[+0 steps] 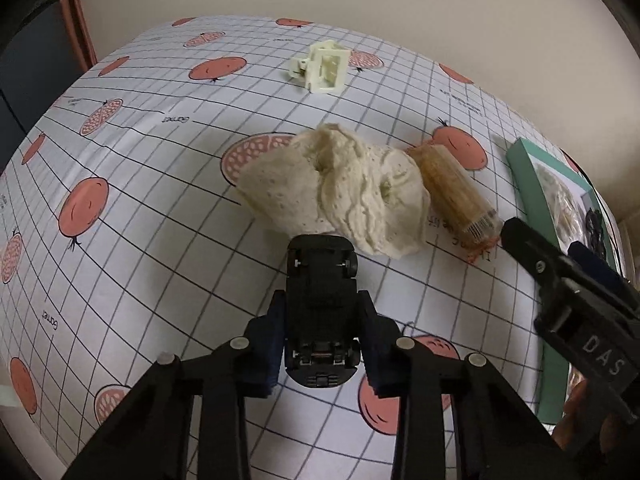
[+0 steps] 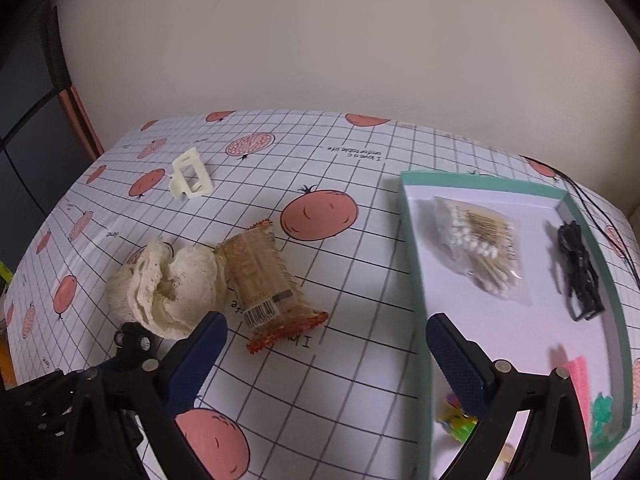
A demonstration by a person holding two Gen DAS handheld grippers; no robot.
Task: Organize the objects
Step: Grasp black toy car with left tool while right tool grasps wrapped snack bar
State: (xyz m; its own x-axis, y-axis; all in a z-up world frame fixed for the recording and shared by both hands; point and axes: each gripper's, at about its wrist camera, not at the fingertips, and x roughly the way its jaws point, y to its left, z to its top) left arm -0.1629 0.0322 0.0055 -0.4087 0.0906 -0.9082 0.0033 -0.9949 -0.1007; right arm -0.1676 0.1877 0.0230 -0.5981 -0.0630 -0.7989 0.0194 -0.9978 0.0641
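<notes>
My left gripper (image 1: 322, 312) is shut on a black toy car (image 1: 320, 300), held upside down with its underside and wheels showing; the car (image 2: 134, 344) also peeks in at the left of the right wrist view. Just beyond it lie a cream lace scrunchie (image 1: 344, 192) and a brown packet with an orange fringe (image 1: 456, 196). A cream hair claw clip (image 1: 322, 66) sits farther back. My right gripper (image 2: 324, 340) is open, hovering over the table between the packet (image 2: 266, 280) and the green-rimmed tray (image 2: 414, 264).
The tray holds a bag of cotton swabs (image 2: 480, 248), a coiled black cable (image 2: 578, 272) and small colourful items (image 2: 576, 376). The tablecloth (image 1: 140, 184) has a grid and pomegranate print. A wall stands behind; the table's edge is at the left.
</notes>
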